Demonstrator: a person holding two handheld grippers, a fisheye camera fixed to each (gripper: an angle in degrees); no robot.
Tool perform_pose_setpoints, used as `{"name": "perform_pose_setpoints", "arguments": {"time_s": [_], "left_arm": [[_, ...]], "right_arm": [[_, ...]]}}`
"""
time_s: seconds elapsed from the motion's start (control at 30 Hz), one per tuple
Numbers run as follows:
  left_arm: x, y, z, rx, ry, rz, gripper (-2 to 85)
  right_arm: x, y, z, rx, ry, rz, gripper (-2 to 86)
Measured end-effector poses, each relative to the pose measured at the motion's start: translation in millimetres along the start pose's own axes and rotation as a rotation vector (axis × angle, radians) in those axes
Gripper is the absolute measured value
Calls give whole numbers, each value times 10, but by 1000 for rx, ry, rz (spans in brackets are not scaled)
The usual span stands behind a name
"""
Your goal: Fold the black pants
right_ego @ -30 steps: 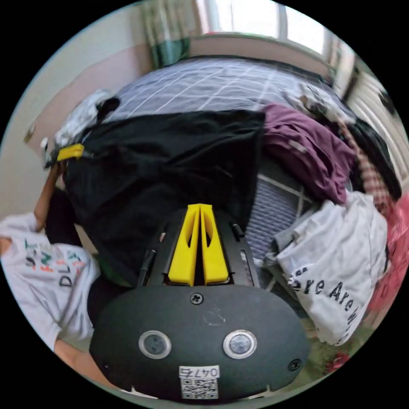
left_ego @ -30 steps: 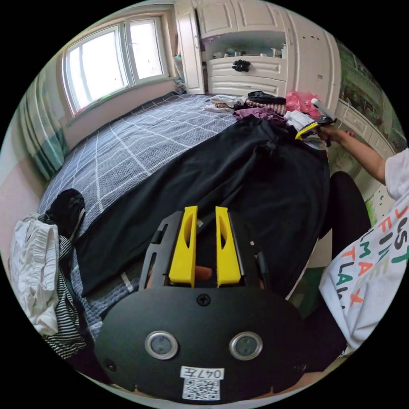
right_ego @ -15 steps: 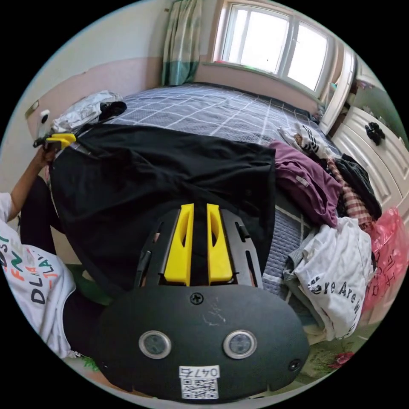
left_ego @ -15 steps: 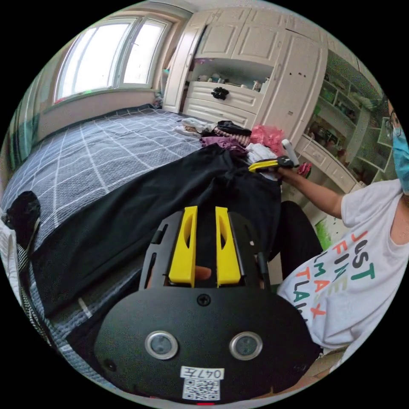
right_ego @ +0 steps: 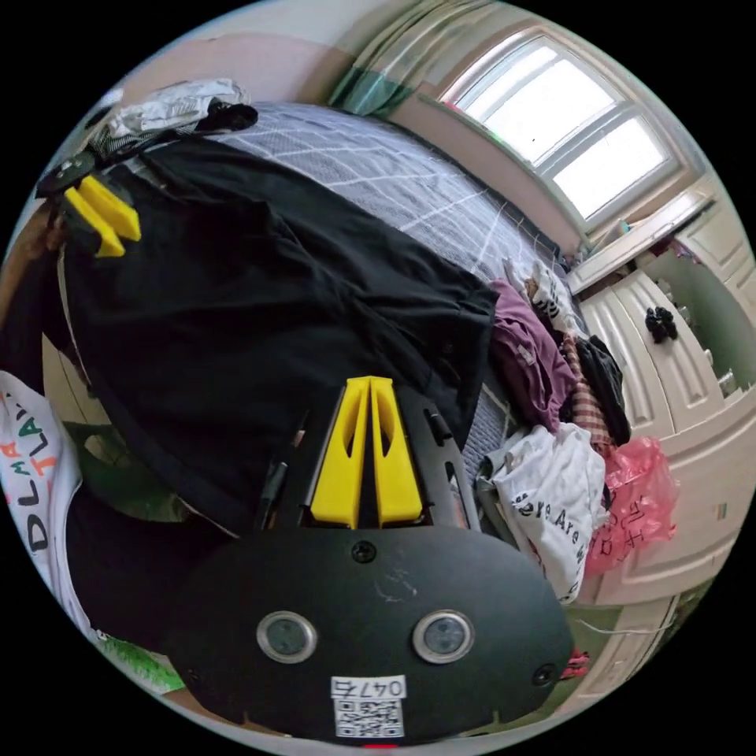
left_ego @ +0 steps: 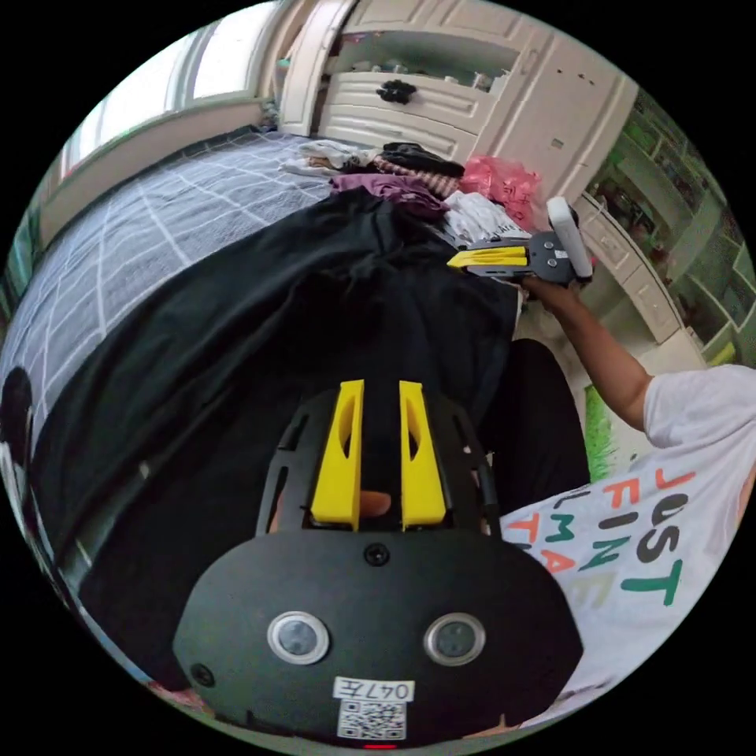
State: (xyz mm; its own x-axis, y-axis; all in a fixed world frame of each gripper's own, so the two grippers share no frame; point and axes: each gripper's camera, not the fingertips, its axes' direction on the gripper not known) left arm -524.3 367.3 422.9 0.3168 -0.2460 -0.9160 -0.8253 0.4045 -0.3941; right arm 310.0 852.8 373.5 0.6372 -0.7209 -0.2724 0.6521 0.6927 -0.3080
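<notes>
1. Across the checked bed [left_ego: 142, 236], I see the black pants [left_ego: 236, 331] spread out, one edge hanging over the side near the person's white shirt [left_ego: 630, 551].
2. My left hand-held gripper [left_ego: 381, 394] has its jaws parted over the black cloth, pinching nothing.
3. My right hand-held gripper [right_ego: 370, 390] has its jaws pressed together; I cannot tell whether cloth sits between them.
4. Beside the pants lies a pile of clothes [right_ego: 551, 378].
</notes>
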Motion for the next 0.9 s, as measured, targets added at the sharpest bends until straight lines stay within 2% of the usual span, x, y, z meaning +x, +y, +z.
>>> {"name": "perform_pose_setpoints", "arguments": {"time_s": [0.17, 0.23, 0.33, 0.43, 0.53, 0.7, 0.9], "left_arm": [[-372, 1155, -908, 141, -146, -354, 150], [-572, 1576, -1352, 76, -347, -509, 186], [-785, 2037, -1782, 43, -547, -663, 184], [-980, 2409, -1920, 76, -497, -733, 182], [-1088, 2665, -1917, 110, -381, -767, 183], [-1157, 2842, -1923, 89, -444, -752, 180], [-1336, 2974, -1877, 77, -421, -774, 150]], "right_arm": [[10, 567, -441, 94, 25, 94, 5], [-58, 793, -565, 100, 71, 90, 4], [-182, 1065, -716, 82, 90, 89, 1], [-253, 1211, -737, -8, 108, 132, -3], [-331, 1344, -699, -57, 250, 139, -4], [-354, 1329, -888, -42, 241, 167, -3], [-393, 1286, -1010, -44, 204, 194, -3]]}}
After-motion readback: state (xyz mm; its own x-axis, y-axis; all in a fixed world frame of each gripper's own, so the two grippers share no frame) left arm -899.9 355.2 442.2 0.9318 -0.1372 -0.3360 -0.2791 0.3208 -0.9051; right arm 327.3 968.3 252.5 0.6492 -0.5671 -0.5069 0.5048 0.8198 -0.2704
